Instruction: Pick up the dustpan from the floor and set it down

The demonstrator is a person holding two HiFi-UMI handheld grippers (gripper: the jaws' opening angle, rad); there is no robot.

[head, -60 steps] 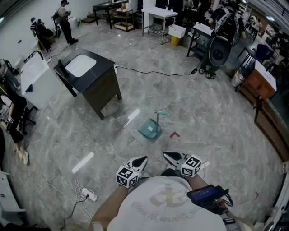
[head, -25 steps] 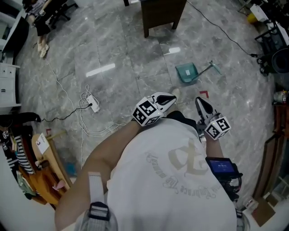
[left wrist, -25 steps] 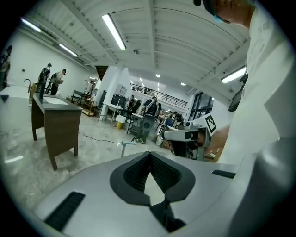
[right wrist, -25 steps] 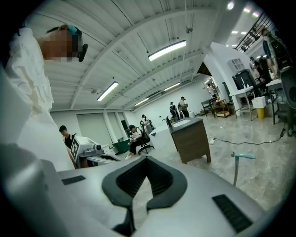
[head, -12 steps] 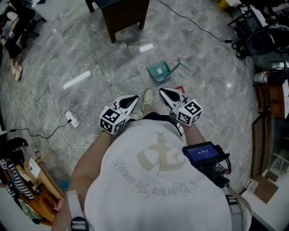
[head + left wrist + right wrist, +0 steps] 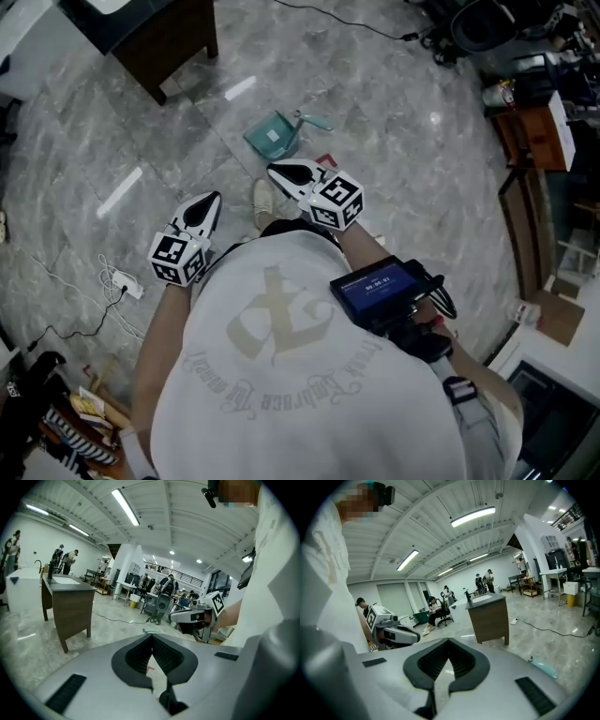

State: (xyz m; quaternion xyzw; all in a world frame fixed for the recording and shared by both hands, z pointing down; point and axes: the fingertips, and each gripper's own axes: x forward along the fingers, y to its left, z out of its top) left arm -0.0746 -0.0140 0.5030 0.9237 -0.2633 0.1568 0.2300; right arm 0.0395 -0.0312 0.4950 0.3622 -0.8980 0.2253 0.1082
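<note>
Head view: person is stepping closer, so teal plastic dustpan with long handle (image 6: pixel 272 137) is now lying on grey marble floor (image 6: pixel 394 187) near right gripper (image 6: pixel 273 170), still apart; left gripper (image 6: pixel 214 198) is hanging further back.
Left gripper view: jaws are resting together, gripping nothing.
Right gripper view: jaws are pressing together, empty; dustpan is waiting low right, not yet reached.

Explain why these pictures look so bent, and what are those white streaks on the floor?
Head view: the wide lens bows the room's edges; the white streaks on the glossy floor are likely glare from ceiling lights; the dustpan looks sharp. Left gripper view: a fisheye circle with dark corners, its tube light drawn curved. Right gripper view: the same bending and dark corners.
</note>
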